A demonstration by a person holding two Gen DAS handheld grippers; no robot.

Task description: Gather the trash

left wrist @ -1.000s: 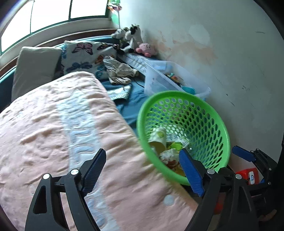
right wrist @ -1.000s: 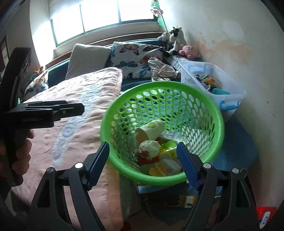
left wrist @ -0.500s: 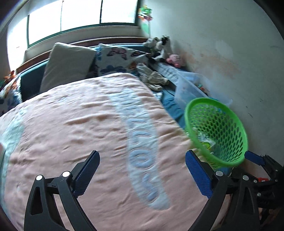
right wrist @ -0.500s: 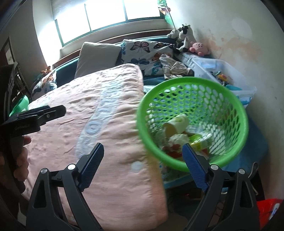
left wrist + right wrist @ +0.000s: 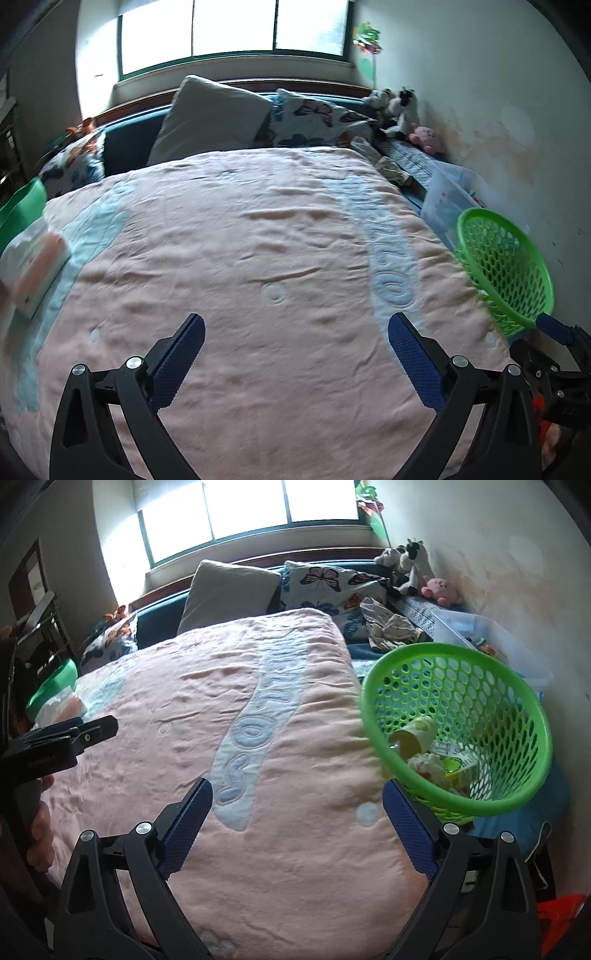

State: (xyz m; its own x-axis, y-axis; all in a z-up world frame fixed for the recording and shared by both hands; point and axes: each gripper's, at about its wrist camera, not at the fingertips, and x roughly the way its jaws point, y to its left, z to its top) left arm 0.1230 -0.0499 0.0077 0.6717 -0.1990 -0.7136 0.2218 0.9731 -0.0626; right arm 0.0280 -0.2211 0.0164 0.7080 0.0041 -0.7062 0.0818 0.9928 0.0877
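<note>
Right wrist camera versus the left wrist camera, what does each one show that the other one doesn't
Only the right wrist view looks into the green basket, showing the paper cup and crumpled wrappers inside; it also catches the left gripper from the side.

Only the left wrist view shows the left gripper head-on, open and empty over the pink blanket, plus a blurred white and orange pack at the blanket's left edge.

Both show the blanket, pillows, window, stuffed toys, clear bin and basket.

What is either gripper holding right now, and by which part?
Nothing. The left gripper and right gripper are both open over the pink blanket; the green basket with trash sits unheld.
</note>
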